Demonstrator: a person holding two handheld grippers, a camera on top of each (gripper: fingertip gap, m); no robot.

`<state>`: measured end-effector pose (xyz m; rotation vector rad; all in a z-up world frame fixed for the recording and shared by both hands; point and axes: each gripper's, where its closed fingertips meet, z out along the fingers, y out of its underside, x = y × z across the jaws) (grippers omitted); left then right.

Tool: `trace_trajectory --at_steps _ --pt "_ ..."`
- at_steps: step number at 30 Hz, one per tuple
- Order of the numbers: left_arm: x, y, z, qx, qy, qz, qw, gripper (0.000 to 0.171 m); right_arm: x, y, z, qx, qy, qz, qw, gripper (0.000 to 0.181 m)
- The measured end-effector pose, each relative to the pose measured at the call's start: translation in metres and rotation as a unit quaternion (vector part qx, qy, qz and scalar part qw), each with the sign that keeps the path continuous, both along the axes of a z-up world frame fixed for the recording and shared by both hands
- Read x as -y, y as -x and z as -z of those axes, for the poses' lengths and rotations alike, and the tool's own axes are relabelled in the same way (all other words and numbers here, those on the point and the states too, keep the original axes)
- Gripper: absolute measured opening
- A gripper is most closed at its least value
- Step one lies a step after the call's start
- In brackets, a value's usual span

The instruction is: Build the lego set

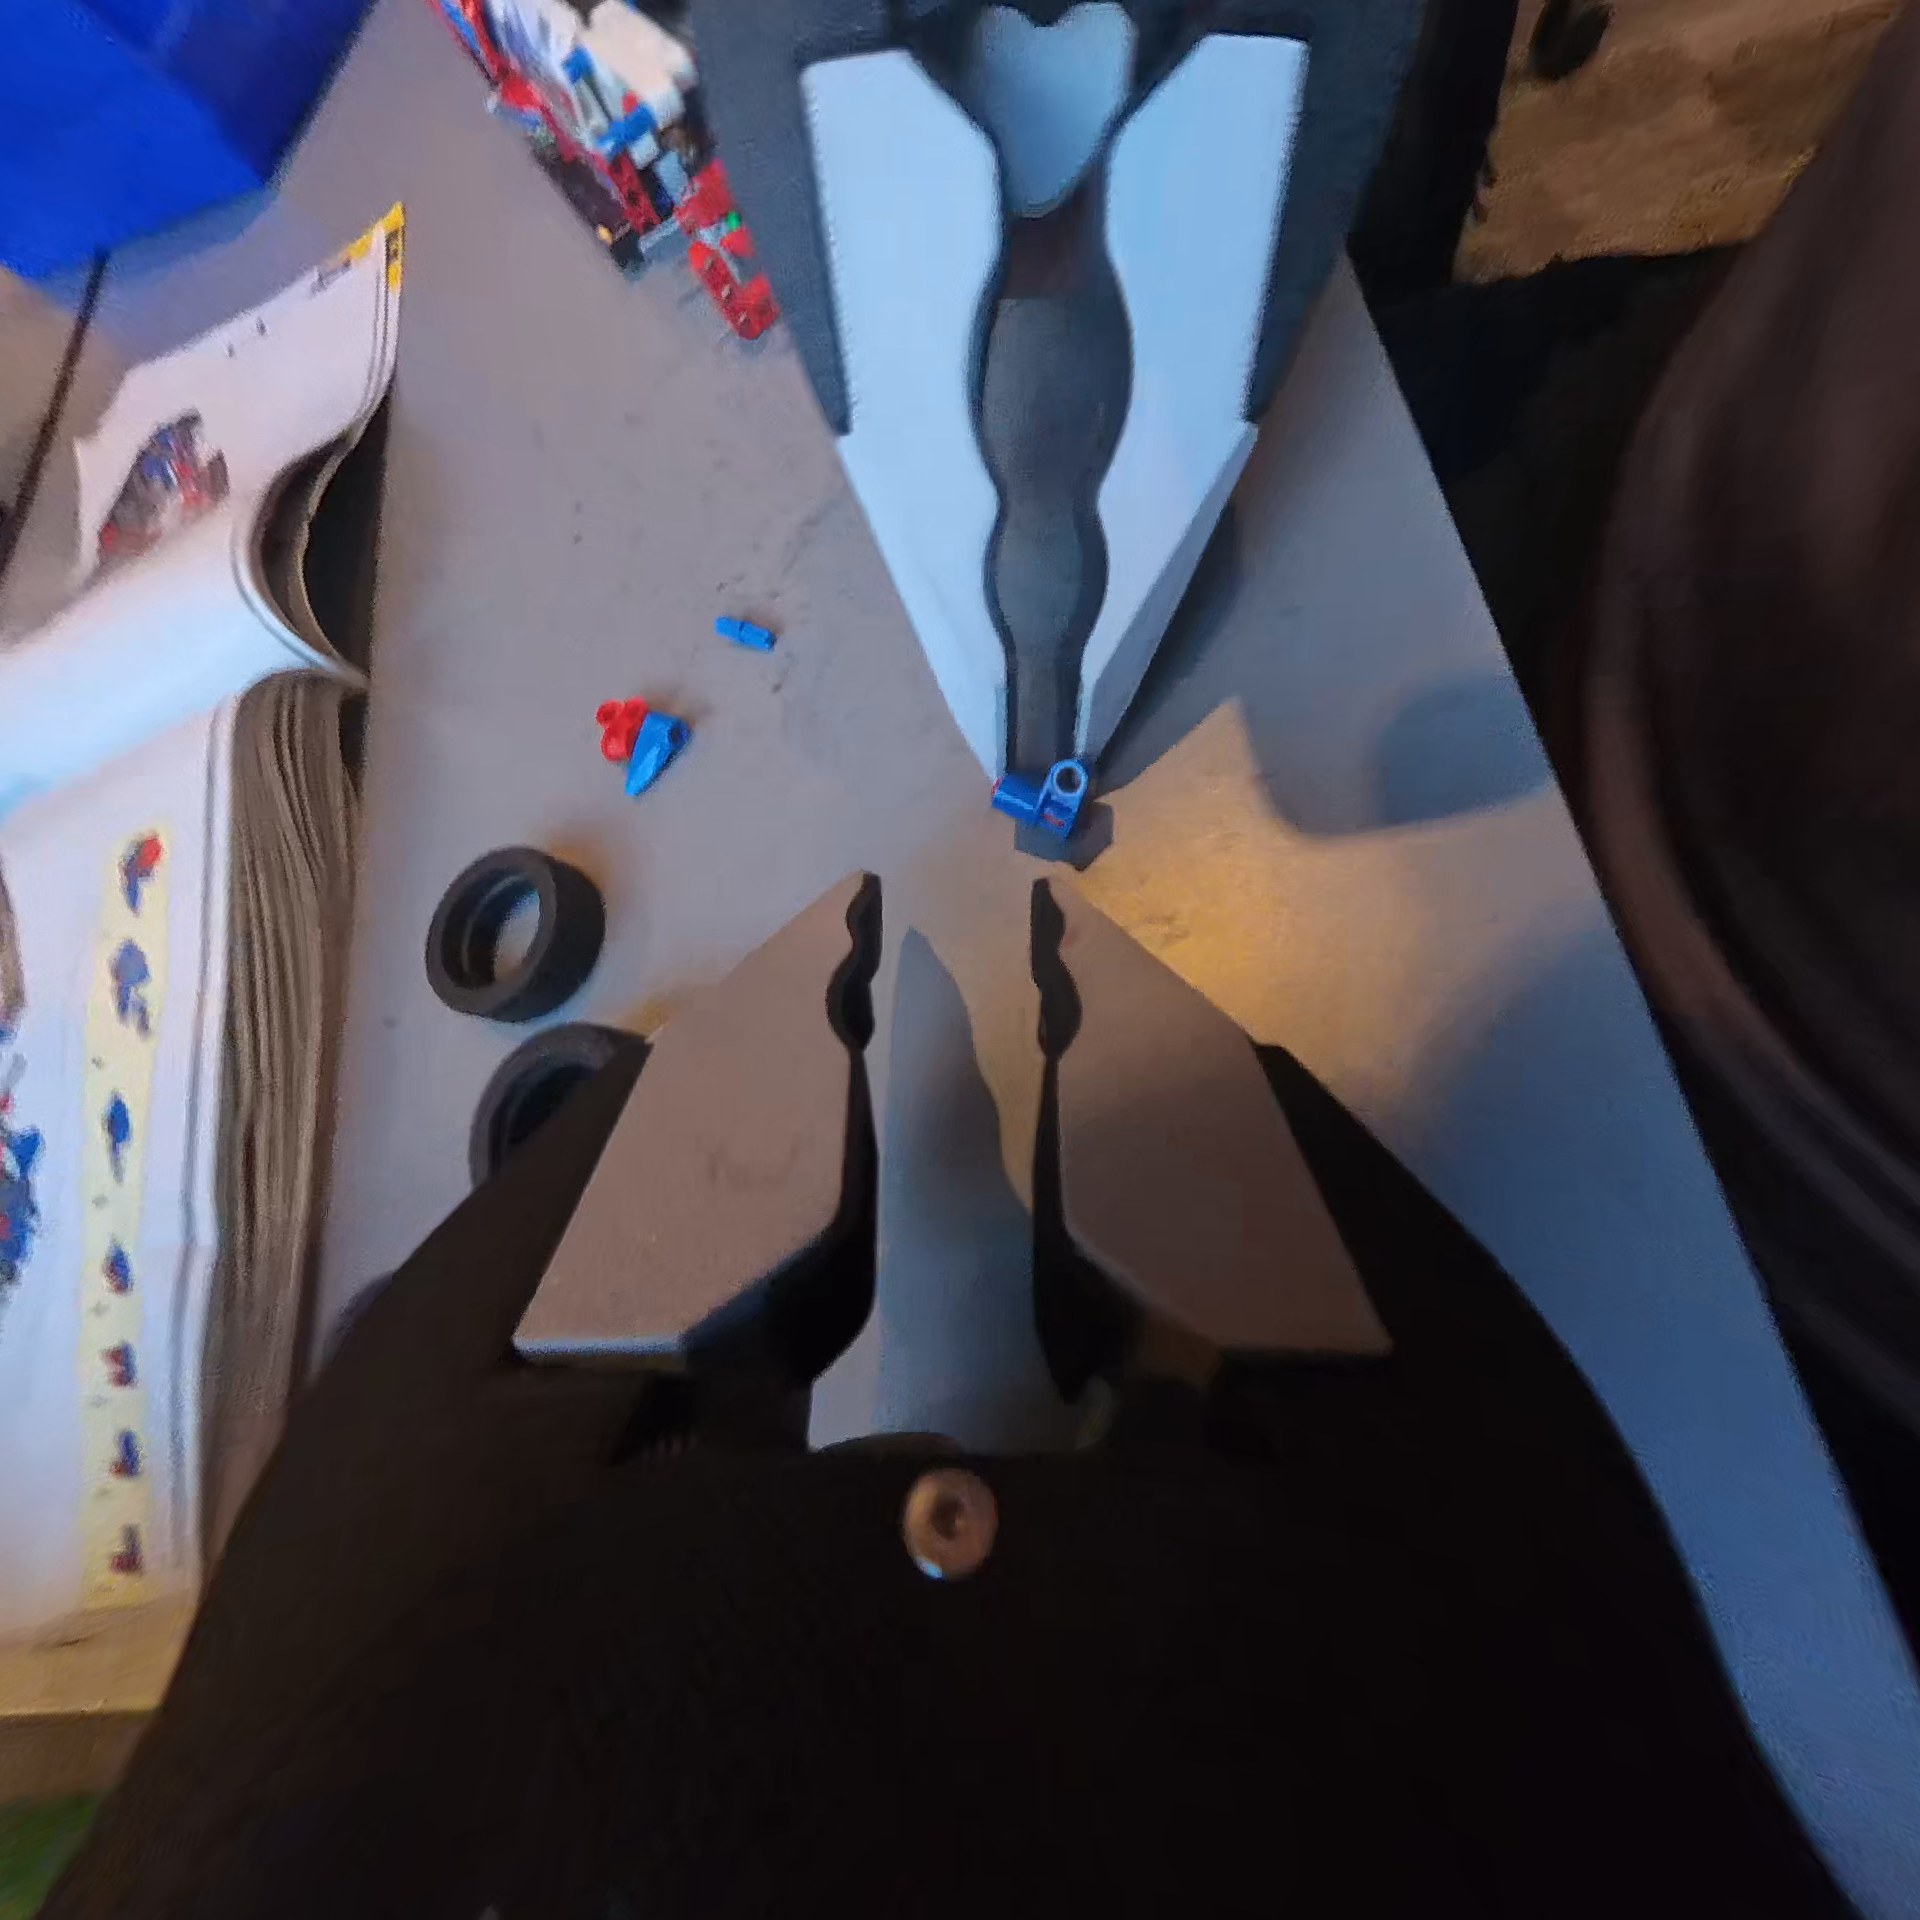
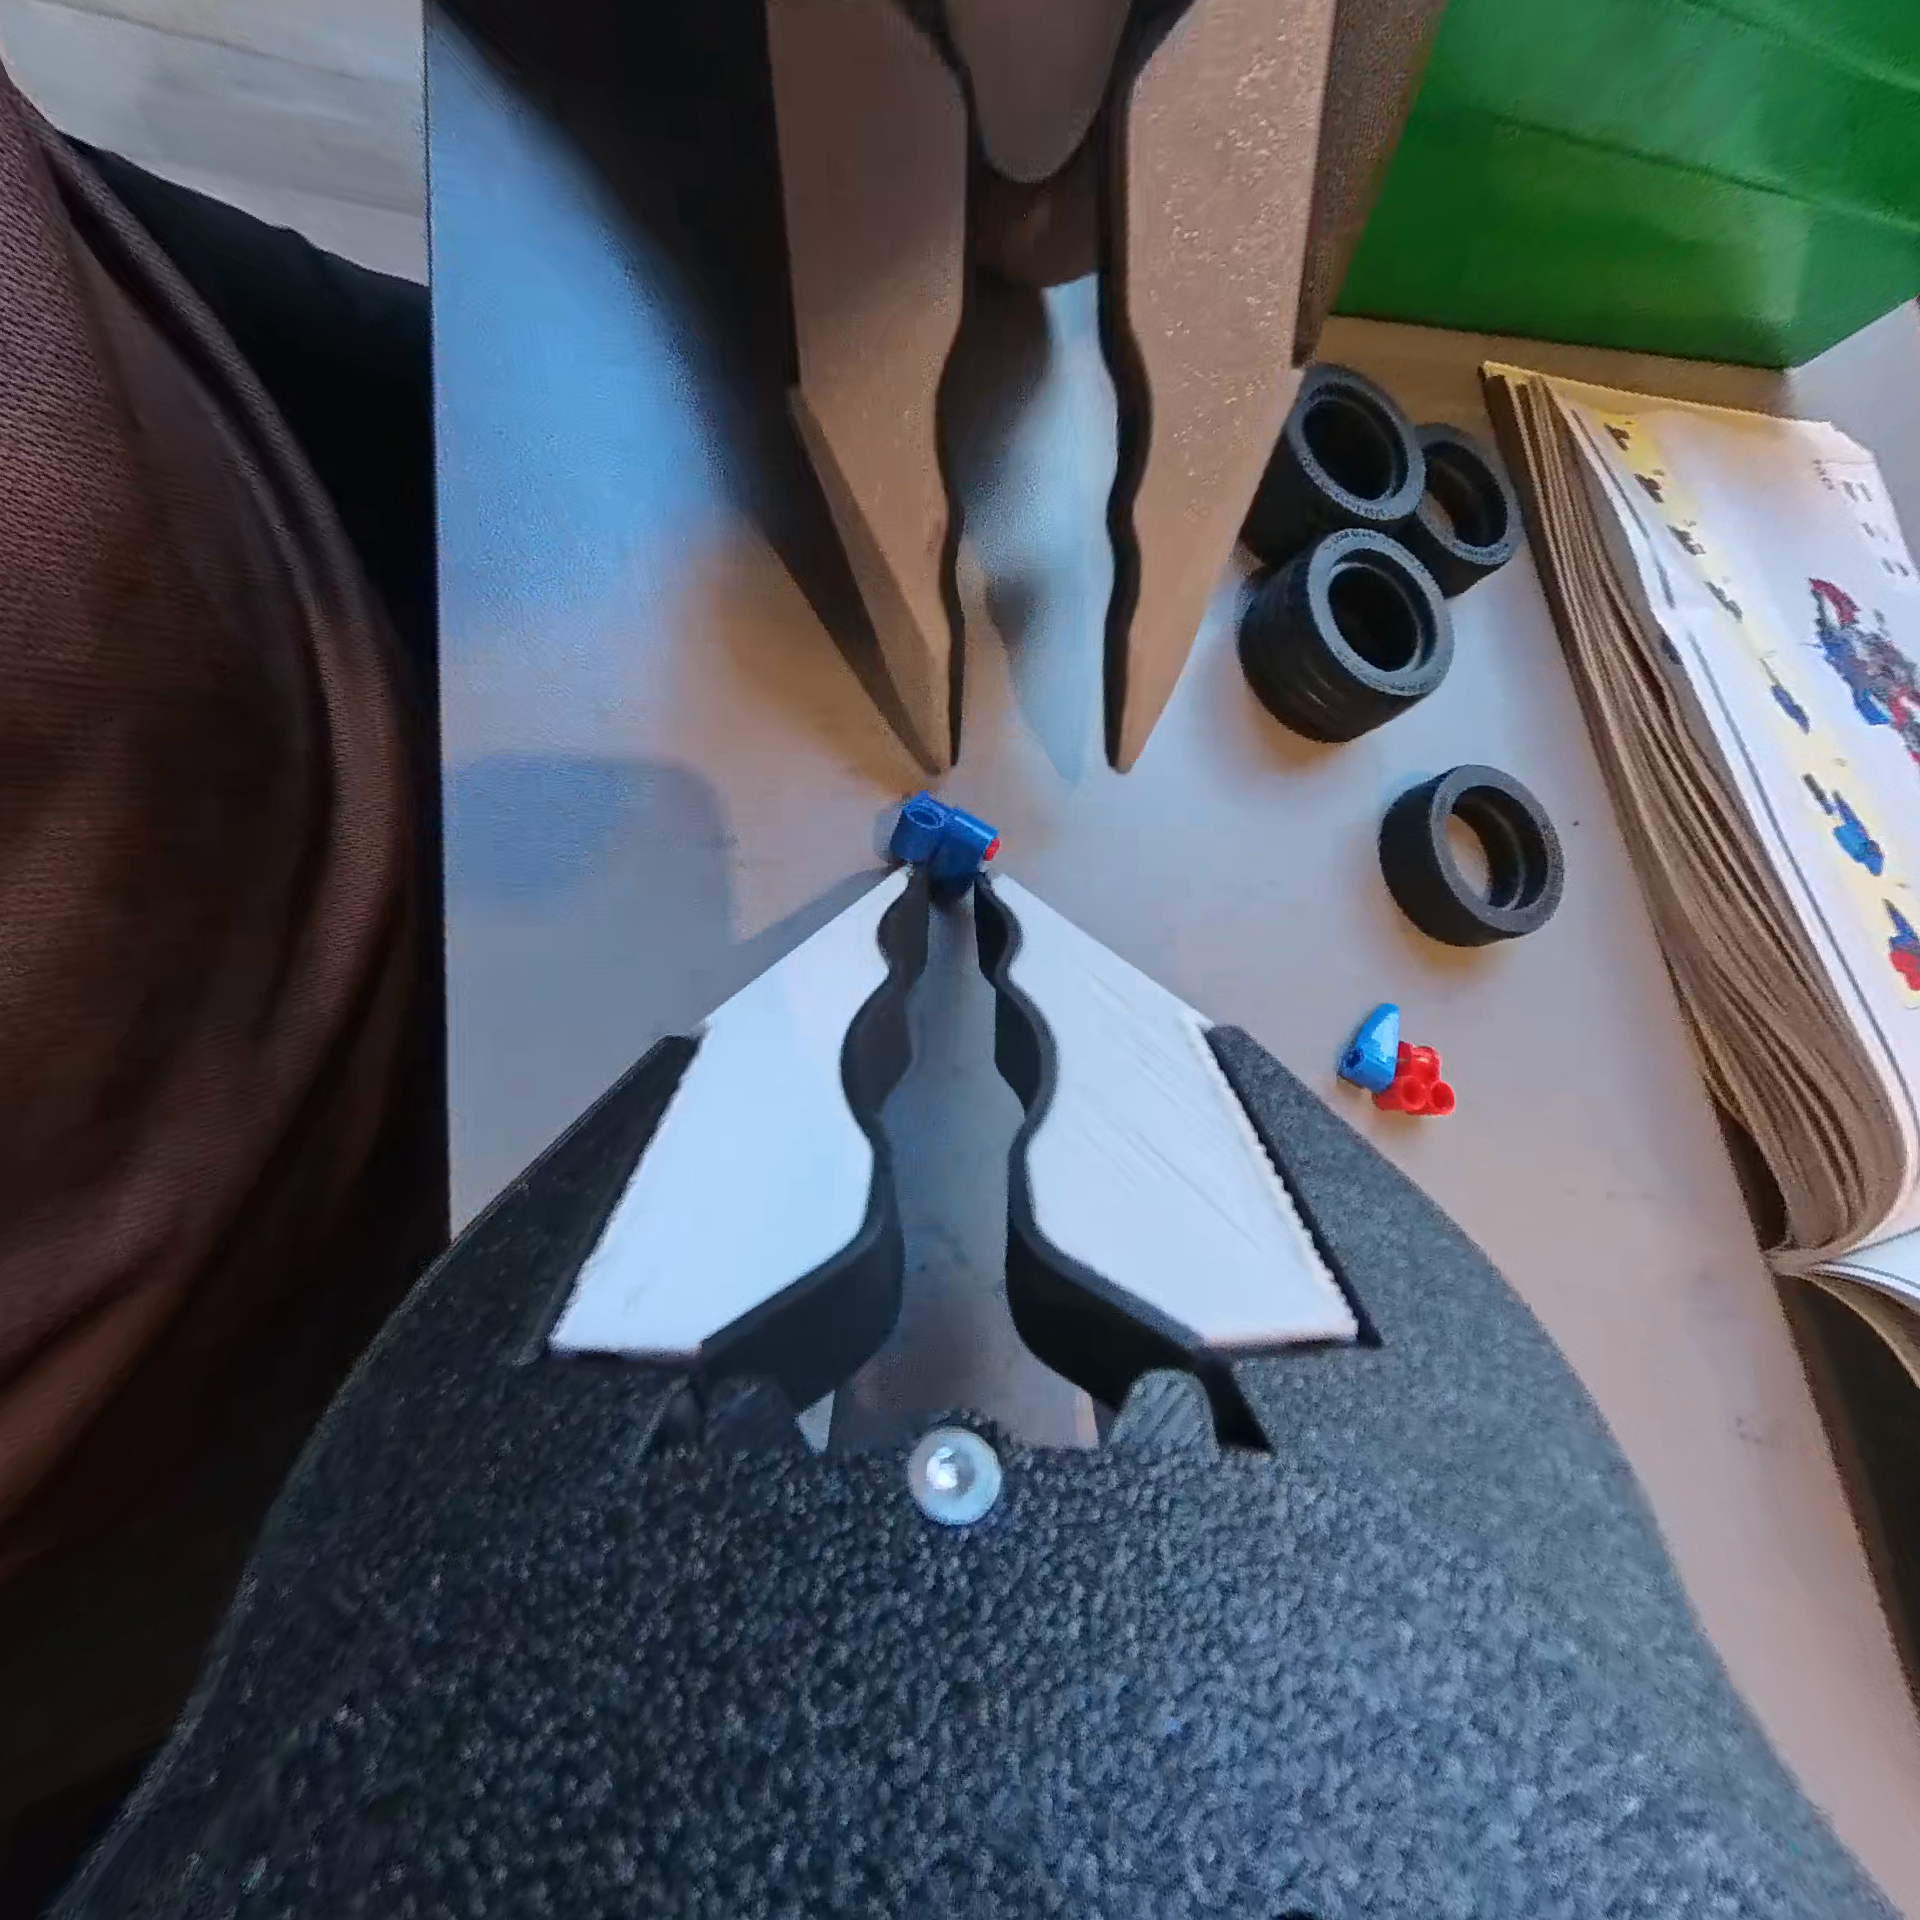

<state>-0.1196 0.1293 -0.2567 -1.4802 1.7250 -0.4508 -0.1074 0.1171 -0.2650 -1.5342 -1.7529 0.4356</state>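
My 2 cameras sit each behind its own fingers and look forward and down on the grey table (image 1: 582, 499). They face each other, both very near the tabletop. The left wrist view sees my right gripper (image 1: 1049, 769) opposite, and the right wrist view sees my left gripper (image 2: 1029, 758). Both views share the small blue connector piece (image 1: 1042, 798) between the tips, the black tyres (image 2: 1340, 634) and the open instruction booklet (image 1: 156, 935).

Four black tyres (image 2: 1470, 871), one open booklet (image 2: 1704, 810), two tools (image 2: 948, 883).
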Motion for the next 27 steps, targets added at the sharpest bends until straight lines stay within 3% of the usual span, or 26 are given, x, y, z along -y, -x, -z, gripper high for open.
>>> trace_trajectory --at_steps 4,7,11,19,23,27 --pt "0.011 0.001 -0.002 0.015 0.124 -0.024 0.992 0.026 -0.001 0.0 0.0 0.0 -0.016 0.006 1.0 0.008" --pt "0.02 -0.004 -0.002 0.023 0.244 -0.042 0.969 0.038 -0.008 0.0 -0.001 -0.001 -0.032 0.025 0.999 0.008" --pt "0.015 -0.012 -0.007 0.056 0.326 -0.081 0.94 0.025 -0.014 0.001 -0.01 -0.025 -0.05 0.047 0.997 0.008" --pt "0.003 -0.016 -0.011 0.072 0.267 -0.105 0.955 0.014 -0.02 0.002 -0.017 -0.04 -0.09 0.062 0.993 0.008" --pt "0.0 -0.011 -0.009 0.043 0.154 -0.06 0.985 0.013 -0.017 0.004 -0.017 -0.045 -0.075 0.049 0.995 0.011" --pt "0.009 -0.007 -0.002 0.008 0.049 0.026 0.998 0.013 -0.013 0.001 -0.024 -0.082 0.023 0.034 0.996 0.02"
